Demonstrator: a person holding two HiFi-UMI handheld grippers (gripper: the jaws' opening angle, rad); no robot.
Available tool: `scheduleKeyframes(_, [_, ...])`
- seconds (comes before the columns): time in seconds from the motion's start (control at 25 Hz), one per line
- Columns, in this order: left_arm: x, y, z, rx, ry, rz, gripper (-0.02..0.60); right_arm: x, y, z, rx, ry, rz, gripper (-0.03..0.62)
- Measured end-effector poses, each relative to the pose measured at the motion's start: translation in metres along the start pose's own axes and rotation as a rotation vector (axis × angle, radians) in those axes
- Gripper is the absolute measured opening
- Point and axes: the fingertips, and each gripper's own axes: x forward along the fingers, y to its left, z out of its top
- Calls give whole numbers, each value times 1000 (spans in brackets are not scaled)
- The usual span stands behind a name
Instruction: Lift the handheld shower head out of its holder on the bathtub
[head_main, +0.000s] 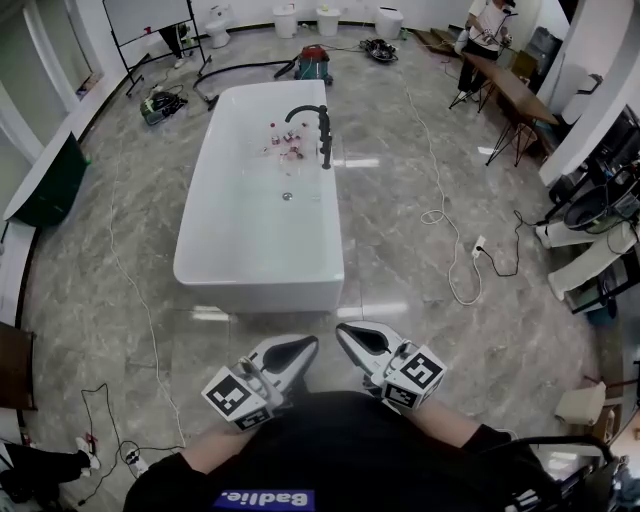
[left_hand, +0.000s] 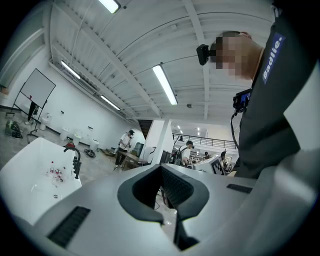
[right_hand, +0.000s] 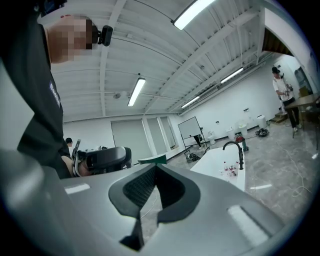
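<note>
A white freestanding bathtub (head_main: 235, 270) stands on the grey marble floor ahead of me. On its right rim stands a black faucet with the handheld shower head (head_main: 324, 135) in its holder, upright. The shower head (left_hand: 76, 161) also shows in the left gripper view beside the bathtub (left_hand: 25, 192), and the shower head (right_hand: 240, 152) shows far off in the right gripper view on the bathtub (right_hand: 217, 167). My left gripper (head_main: 306, 347) and right gripper (head_main: 346, 333) are close to my body, well short of the tub. The left gripper (left_hand: 162, 172) and the right gripper (right_hand: 156, 169) are both shut and hold nothing.
Small bottles (head_main: 284, 141) lie inside the tub near the faucet. A red vacuum (head_main: 314, 62) and its hose lie behind the tub. White cables (head_main: 440, 215) run over the floor to the right. A person (head_main: 485, 35) stands at a table at the far right. A green board (head_main: 55, 180) leans at the left.
</note>
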Motion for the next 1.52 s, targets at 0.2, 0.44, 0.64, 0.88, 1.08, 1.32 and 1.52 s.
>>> scheduleKeyframes(0.2, [23, 58, 11, -2, 4, -38, -6, 49, -45, 11, 0, 8, -28, 2])
scheduleKeyframes(0.44, [47, 151, 39, 3, 32, -104, -6, 129, -103, 29, -14, 20, -73, 2])
scheduleKeyframes(0.64, [59, 227, 65, -12, 36, -149, -6, 191, -146, 47, -9, 23, -136, 2])
scheduleKeyframes(0.88, [88, 285, 90, -42, 1, -184, -6, 234, -199, 65, -9, 18, -199, 3])
scheduleKeyframes(1.08, [109, 312, 87, -38, 18, -171, -6, 245, -237, 78, -16, 9, -203, 5])
scheduleKeyframes(1.32, [147, 328, 91, -16, 24, -102, -6, 245, -287, 89, -15, 22, -134, 14])
scheduleKeyframes(1.52, [177, 334, 98, -6, 5, -18, -6, 244, -324, 105, -27, 41, -63, 29])
